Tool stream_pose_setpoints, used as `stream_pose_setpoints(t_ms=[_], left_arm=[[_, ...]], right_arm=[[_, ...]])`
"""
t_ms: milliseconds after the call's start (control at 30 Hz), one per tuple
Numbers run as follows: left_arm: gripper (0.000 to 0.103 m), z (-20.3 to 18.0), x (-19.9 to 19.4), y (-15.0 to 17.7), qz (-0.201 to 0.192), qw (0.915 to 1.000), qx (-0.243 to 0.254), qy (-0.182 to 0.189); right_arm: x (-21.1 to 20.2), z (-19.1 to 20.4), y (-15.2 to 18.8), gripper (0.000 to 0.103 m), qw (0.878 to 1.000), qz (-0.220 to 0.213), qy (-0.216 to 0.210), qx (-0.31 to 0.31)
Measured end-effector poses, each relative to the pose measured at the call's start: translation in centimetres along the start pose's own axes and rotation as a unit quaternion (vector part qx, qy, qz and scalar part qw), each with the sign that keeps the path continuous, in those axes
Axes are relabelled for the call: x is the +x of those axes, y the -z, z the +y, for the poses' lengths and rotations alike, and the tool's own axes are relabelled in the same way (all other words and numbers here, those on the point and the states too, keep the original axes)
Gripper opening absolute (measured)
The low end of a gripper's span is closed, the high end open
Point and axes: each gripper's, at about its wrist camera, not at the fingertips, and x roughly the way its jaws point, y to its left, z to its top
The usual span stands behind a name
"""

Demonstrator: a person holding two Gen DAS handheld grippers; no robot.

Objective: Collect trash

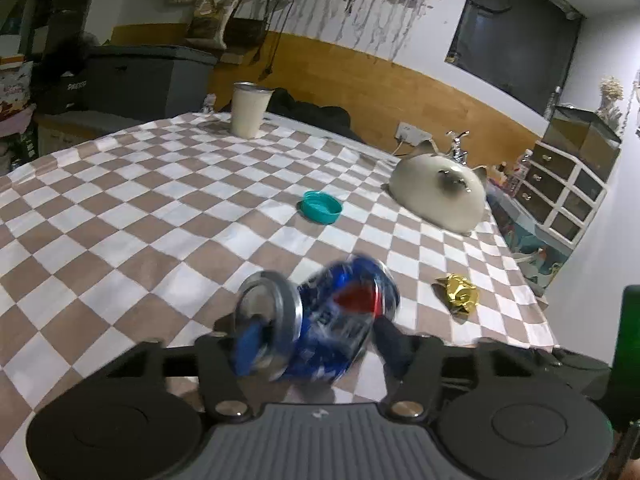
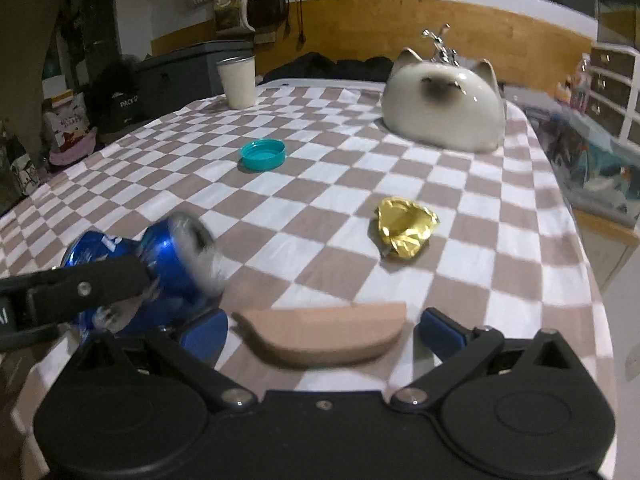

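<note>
Left gripper (image 1: pixel 310 340): my fingers are closed on the crushed blue can (image 1: pixel 320 320); it sits sideways between them, top end to the left, blurred. I judge the grip real, though I can't tell whether the can is clear of the cloth.

Right gripper (image 2: pixel 322 330): fingers spread wide, nothing held. A tan cork-like slab (image 2: pixel 324 334) lies on the cloth between them, untouched.

Can, from the right wrist view: low at the left, just beside my right gripper's left finger (image 2: pixel 204 332).

Progress: early, by my reckoning. One piece in hand; no bin in either view, so I can't say where it goes.

Left to collect: gold foil wrapper (image 2: pixel 406 232), just ahead of the right gripper; teal cap (image 2: pixel 263 154), mid-counter, open side up. Whether the slab counts as trash I can't tell.

Not trash, I judge: cat-shaped ceramic (image 2: pixel 442 106) and pale cup (image 2: pixel 237 82), both at the far side.

Counter (image 2: pixel 500 240): checked cloth. Right edge falls away close beside the wrapper.

Room: open cloth between cap, wrapper and can. The two grippers are crowded together at the near left.
</note>
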Motion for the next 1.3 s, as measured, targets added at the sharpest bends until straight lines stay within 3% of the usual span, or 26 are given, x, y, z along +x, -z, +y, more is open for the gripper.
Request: stream_pose_setpoints(t_ms=[67,167,333,733,1133,1200,1300], left_arm=[[0.058,0.1,0.0,0.1,0.001,1.0000,0.002,-0.001],[0.057,0.0,0.0,0.1,0.000,1.0000,0.005,-0.002],[0.055,0.1,-0.2,0.1,-0.003,1.0000,0.006,0.000],[0.048,0.6,-2.1,0.4,-0.017,0.9998,-0.001,0.011],[0.043,-0.7,-8.0,5.3,-0.014,0.9983,0.034,0.045],[0.040,-1.2,-9.3,6.3,-0.007,0.9970,0.042,0.065],[0.048,-2.1,-11.1,7.5,0.002,0.9934,0.060,0.098]], right_arm=[[0.4,0.3,-0.3,0.103,1.000,0.001,0.002,-0.009],[0.2,0.2,-0.3,0.094,1.000,-0.007,-0.002,-0.006],[-0.7,-0.3,0.2,0.093,1.000,-0.014,-0.021,0.008],[-5.8,-1.1,2.5,0.093,0.999,-0.038,-0.013,0.007],[-11.8,-2.2,5.4,0.093,0.997,-0.063,-0.035,0.026],[-12.5,-2.3,6.0,0.093,0.997,-0.062,-0.039,0.026],[-13.3,-2.8,6.8,0.093,0.997,-0.063,-0.041,0.034]])
